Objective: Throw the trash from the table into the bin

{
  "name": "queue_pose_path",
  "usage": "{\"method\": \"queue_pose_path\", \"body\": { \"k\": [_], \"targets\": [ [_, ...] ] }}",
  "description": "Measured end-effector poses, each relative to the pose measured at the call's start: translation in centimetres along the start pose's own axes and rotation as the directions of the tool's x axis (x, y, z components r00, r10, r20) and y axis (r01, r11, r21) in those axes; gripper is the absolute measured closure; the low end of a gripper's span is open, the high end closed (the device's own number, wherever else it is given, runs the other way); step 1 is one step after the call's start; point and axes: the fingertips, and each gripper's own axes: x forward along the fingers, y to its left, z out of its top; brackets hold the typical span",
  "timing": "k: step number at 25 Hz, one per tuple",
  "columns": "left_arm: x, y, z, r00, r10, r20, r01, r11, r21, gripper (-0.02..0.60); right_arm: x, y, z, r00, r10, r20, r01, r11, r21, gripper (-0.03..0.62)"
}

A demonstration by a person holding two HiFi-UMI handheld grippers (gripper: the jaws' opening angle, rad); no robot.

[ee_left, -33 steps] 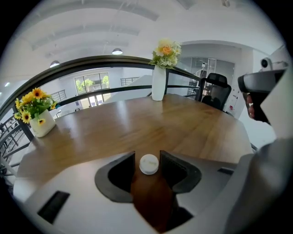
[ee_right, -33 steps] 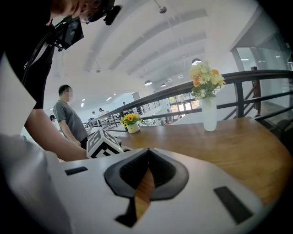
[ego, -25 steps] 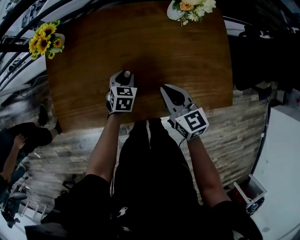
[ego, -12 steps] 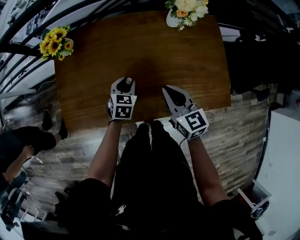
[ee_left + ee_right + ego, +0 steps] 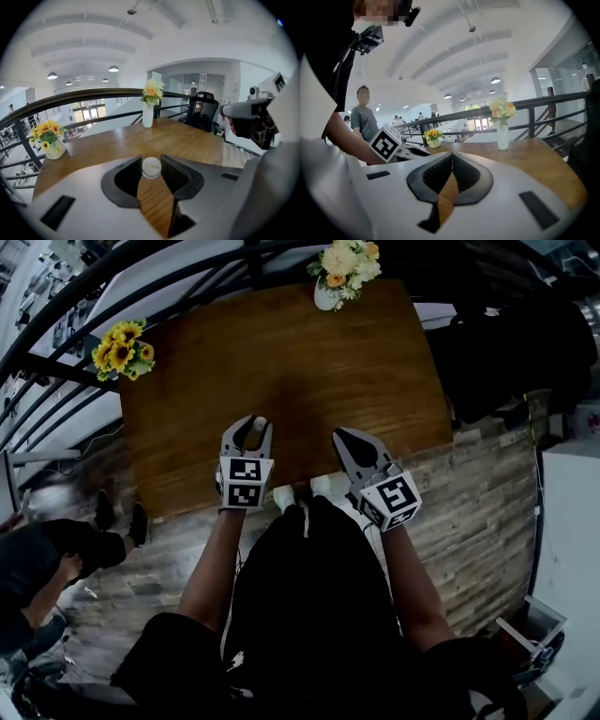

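L hand-held gripper (image 5: 251,426) is gripping a small white round bit of trash (image 5: 151,167) btwn its pads, w/ the piece hanging above the desk (image 5: 281,343) close to its near edge, not resting on it. R hand-held gripper (image 5: 343,437) is hovering just beside it w/ jaws shut together, nothing btwn them. So pickup is looking done; carry and drop are left, and no view is showing a bin for sure. Desk top is showing no other loose trash, only a sunflower vase (image 5: 122,345) at the far-left corner and a white-flower vase (image 5: 339,266) at the far edge. Railing (image 5: 70,99) is running past the far and left sides, a black chair (image 5: 202,108) is sitting to the right, and another person (image 5: 56,554) is crouching on the floor at left. Best open room is prob. back toward the wearer's side and to the right.
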Motion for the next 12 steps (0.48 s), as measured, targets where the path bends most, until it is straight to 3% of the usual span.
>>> {"method": "queue_pose_path", "body": {
  "k": [12],
  "targets": [
    [-1.6, -7.4, 4.2, 0.979, -0.184, 0.083, 0.178, 0.981, 0.08, 0.446, -8.0, -2.2, 0.6, 0.981, -0.185, 0.055, 0.183, 0.982, 0.043, 0.582]
  ]
}}
